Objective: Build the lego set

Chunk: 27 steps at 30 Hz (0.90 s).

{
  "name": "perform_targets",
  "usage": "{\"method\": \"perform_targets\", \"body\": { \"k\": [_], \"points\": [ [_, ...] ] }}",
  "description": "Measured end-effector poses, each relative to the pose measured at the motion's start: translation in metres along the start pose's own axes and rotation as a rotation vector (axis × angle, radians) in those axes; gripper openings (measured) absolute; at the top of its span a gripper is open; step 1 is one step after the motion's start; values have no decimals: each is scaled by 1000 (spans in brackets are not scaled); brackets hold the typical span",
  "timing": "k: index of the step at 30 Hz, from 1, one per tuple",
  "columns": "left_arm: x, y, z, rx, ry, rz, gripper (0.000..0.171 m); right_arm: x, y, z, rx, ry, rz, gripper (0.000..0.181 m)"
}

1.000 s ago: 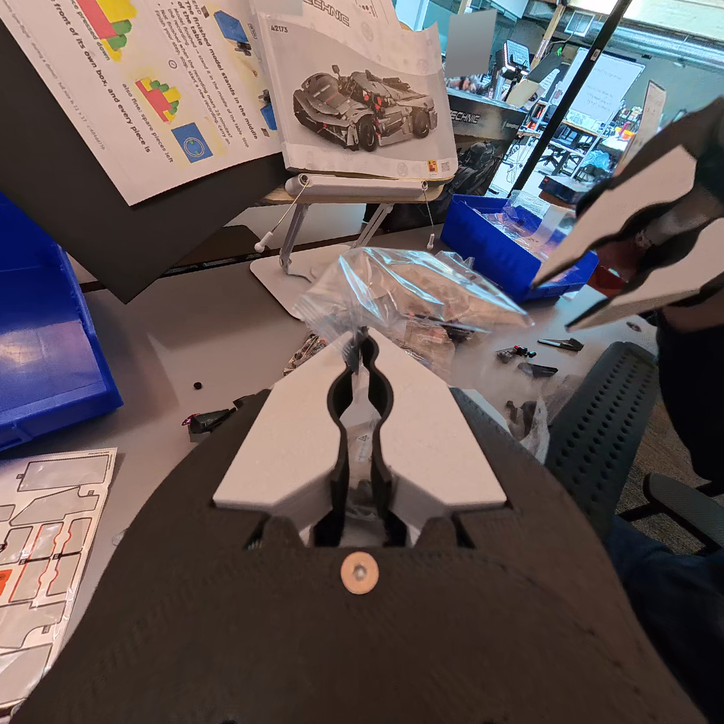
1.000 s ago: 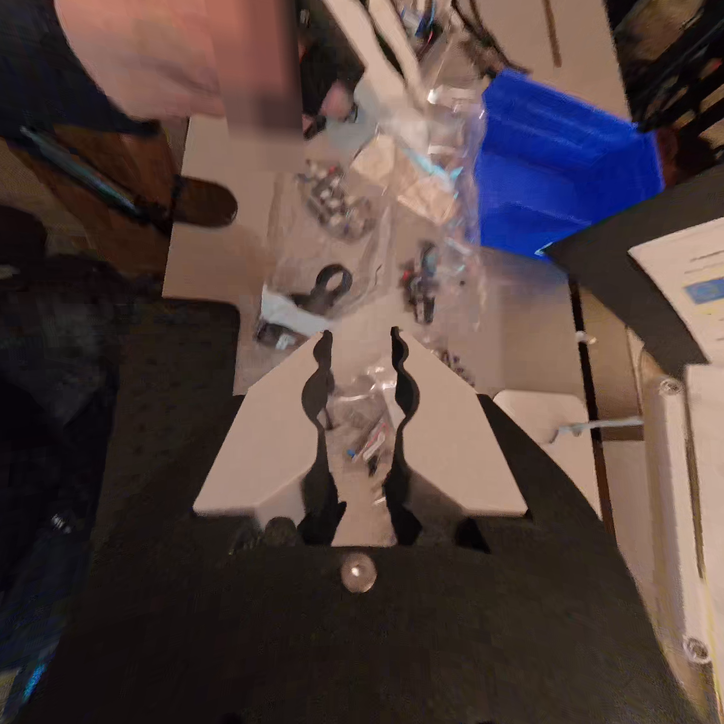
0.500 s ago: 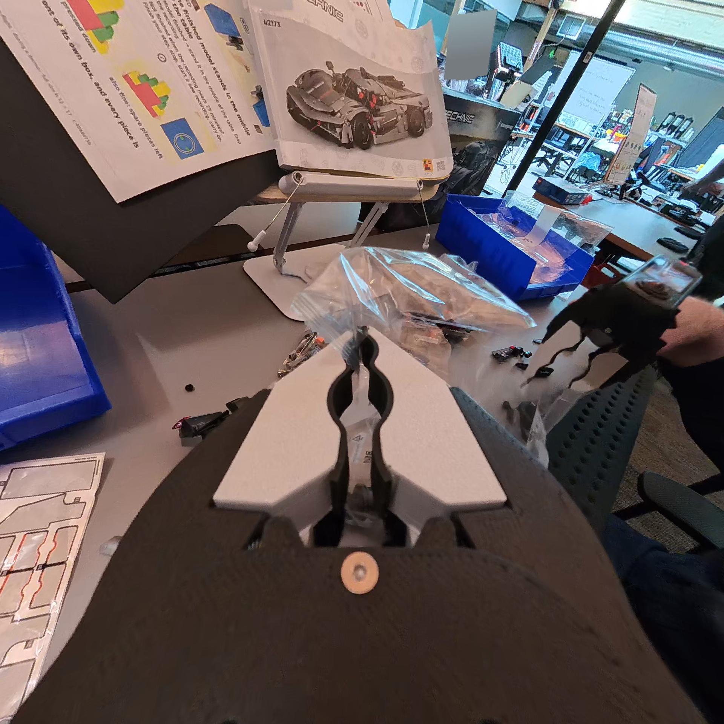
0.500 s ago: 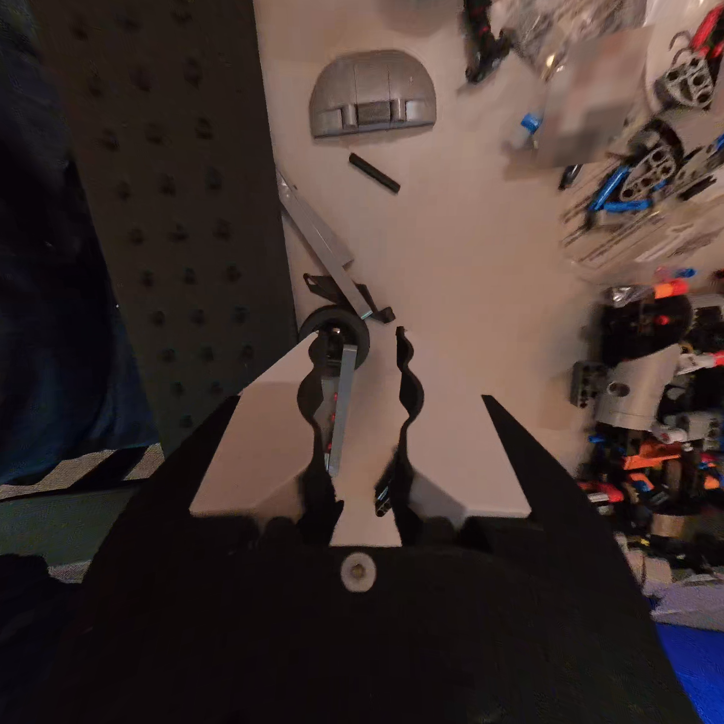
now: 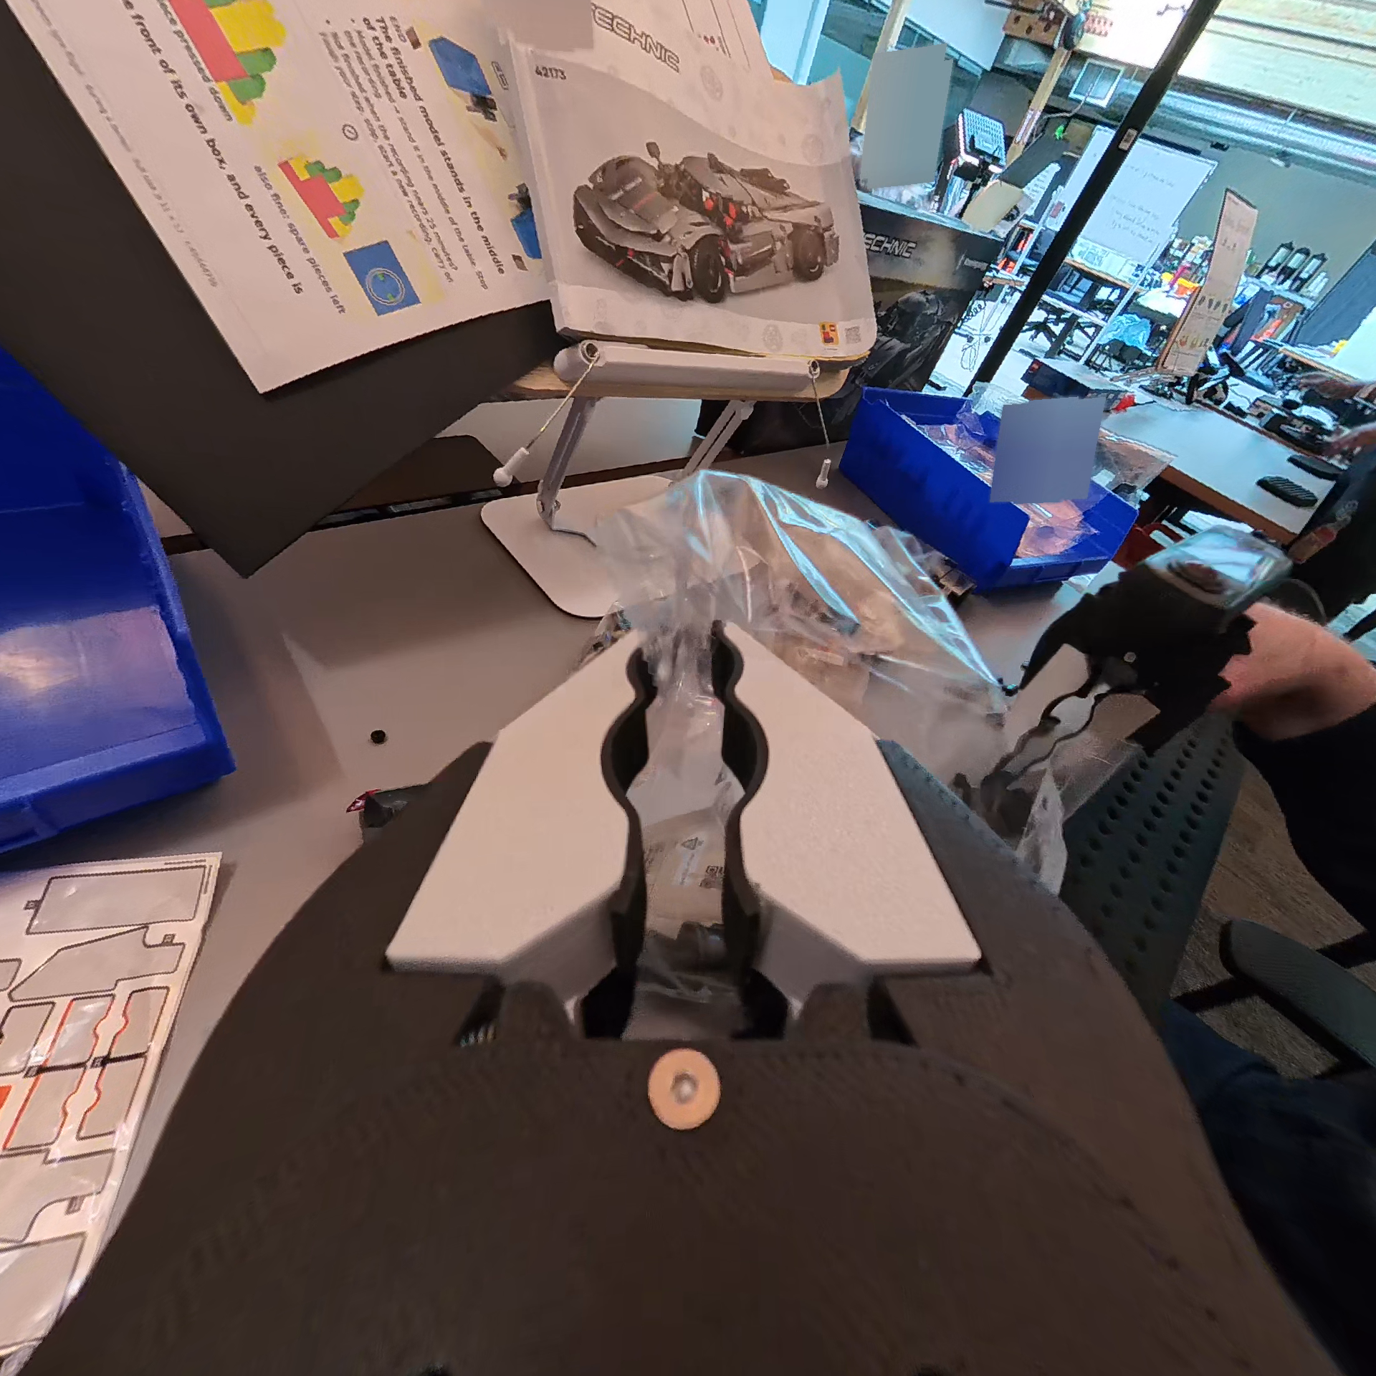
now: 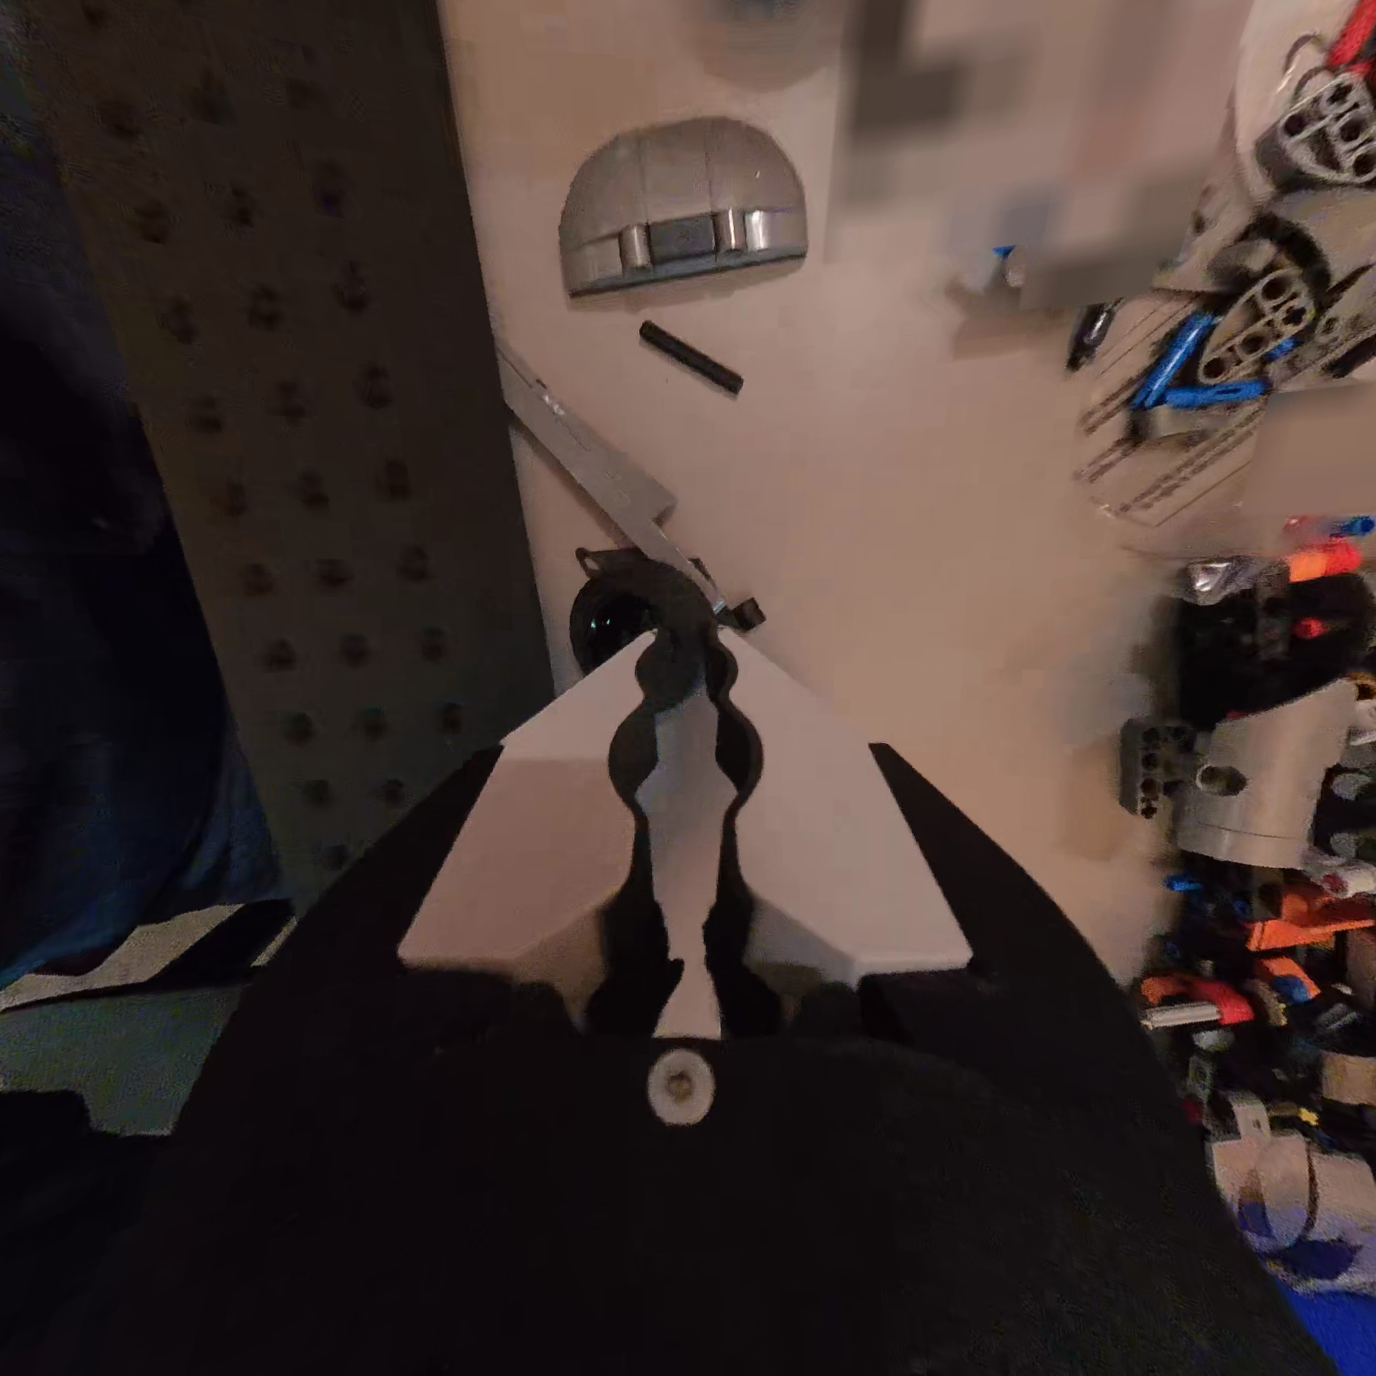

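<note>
We list from the left, taking the clear parts bag (image 5: 774,566) as landmark; far left of it, a blue bin (image 5: 82,670) on the grey worktop (image 5: 417,648), and nearer us a sticker sheet (image 5: 82,1042); above and left of the bag, a printed sheet (image 5: 298,171) on a black board; directly behind the bag, the instruction booklet (image 5: 700,216) on a metal stand (image 5: 596,521); at the bag's near end, our left claw (image 5: 679,655) pinches the gathered plastic, fingers narrow and clamped on it; right and behind the bag, a second blue bin (image 5: 931,484); right of the bag, our right claw (image 5: 1057,715), held in a hand (image 5: 1295,670) by a perforated chair back (image 5: 1147,841).

In the right wrist view: the right claw (image 6: 685,640) is nearly closed on a small black piece (image 6: 674,603) at the worktop edge, just beside a grey strip (image 6: 588,462); beyond, a grey curved panel (image 6: 681,212) and a black axle (image 6: 691,357); at the right, bagged parts (image 6: 1266,819).
</note>
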<state>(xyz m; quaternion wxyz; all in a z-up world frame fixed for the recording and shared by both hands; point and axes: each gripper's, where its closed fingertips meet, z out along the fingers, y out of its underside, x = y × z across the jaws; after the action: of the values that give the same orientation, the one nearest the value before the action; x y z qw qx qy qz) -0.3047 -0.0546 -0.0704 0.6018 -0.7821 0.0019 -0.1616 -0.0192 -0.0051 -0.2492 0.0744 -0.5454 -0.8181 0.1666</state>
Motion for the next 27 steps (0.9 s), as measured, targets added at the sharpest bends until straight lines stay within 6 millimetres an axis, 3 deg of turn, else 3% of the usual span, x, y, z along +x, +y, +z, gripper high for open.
{"method": "perform_targets", "body": {
  "k": [4,8,10,14,24,27],
  "points": [
    [-2,0,0,-1,-8,-4,14,0,1,-1,1,-22,2,7],
    [-9,-6,-6,19,-33,-6,25,-2,11,4,-44,-60,47,30],
    [-11,-8,-9,23,-29,-20,29,-2,19,11,-82,-67,47,26],
    [-16,-8,-10,25,-43,-30,35,-4,10,6,-2,-90,29,8],
    [-30,-26,-29,41,-103,-4,40,5,-2,3,76,-45,-7,7],
    [-35,-30,-35,22,-106,-25,48,10,-6,-1,114,-38,9,7]
  ]
}}
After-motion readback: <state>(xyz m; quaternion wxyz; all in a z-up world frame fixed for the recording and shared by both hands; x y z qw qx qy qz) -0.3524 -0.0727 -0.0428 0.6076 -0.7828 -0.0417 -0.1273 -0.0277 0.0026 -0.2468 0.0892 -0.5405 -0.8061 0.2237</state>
